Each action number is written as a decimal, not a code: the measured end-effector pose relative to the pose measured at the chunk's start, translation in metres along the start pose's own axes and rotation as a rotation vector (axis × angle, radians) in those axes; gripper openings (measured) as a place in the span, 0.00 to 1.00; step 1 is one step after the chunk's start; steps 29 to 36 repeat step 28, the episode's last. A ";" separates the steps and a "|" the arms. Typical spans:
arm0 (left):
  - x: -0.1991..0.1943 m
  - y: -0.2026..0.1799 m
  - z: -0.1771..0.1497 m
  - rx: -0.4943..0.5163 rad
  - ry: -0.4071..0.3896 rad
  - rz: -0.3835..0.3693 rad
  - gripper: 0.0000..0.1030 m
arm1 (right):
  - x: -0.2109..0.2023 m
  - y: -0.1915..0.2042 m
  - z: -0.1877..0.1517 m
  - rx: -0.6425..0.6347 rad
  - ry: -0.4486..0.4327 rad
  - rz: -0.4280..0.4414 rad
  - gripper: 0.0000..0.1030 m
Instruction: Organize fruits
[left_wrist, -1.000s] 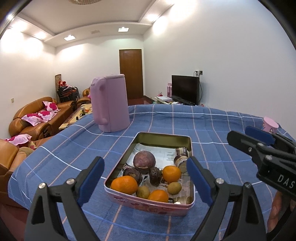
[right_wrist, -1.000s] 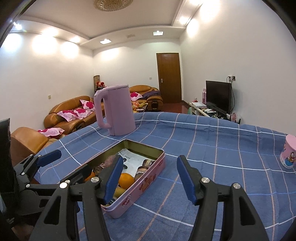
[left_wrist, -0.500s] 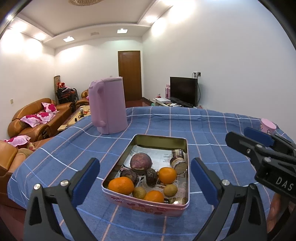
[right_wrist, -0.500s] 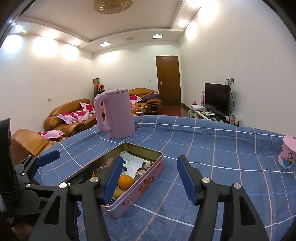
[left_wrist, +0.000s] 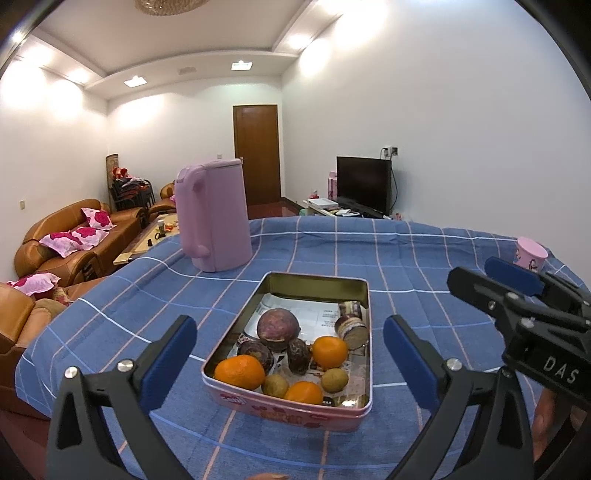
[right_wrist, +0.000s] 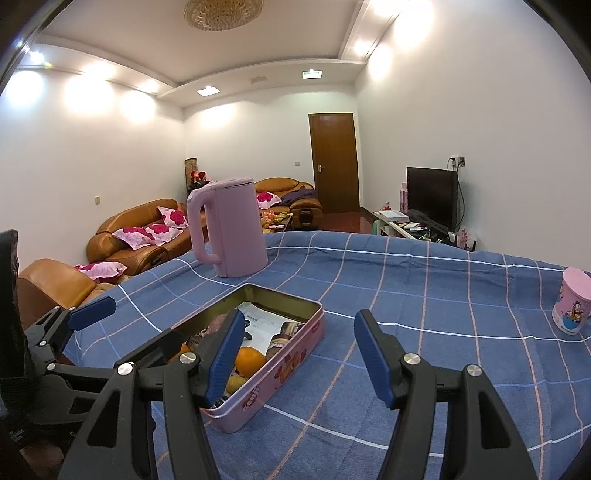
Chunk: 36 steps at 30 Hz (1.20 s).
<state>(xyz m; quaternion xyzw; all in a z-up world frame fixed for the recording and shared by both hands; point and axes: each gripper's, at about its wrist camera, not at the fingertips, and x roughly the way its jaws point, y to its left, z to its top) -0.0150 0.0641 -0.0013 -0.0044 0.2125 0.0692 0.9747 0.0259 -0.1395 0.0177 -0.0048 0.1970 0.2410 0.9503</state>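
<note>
Fruits (left_wrist: 284, 354), orange, brown and purple, fill a pink tin (left_wrist: 284, 410); both tools (left_wrist: 288, 354) (right_wrist: 295, 354) gape empty.

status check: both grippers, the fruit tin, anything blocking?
Left gripper jaws opening, empty, framing the tin. Right gripper open, empty, beside it. Oranges and other fruit in tin. Kettle behind, clear of path.

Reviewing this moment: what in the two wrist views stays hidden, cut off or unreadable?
- Left wrist view: printed paper lining the pink metal tin; text too small.
- Right wrist view: most fruit in the tin, hidden by its wall and the right gripper finger.
- Left wrist view: the person's hand, cut off at the right edge.
</note>
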 end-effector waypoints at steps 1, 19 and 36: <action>0.000 0.000 0.000 -0.002 -0.004 0.003 1.00 | -0.001 0.000 0.000 0.001 -0.004 -0.001 0.62; 0.002 0.008 0.004 -0.040 0.017 0.015 1.00 | -0.009 -0.007 0.000 0.021 -0.023 -0.009 0.62; 0.002 0.002 0.002 -0.017 0.015 0.012 1.00 | -0.003 -0.007 -0.005 0.014 0.007 -0.008 0.62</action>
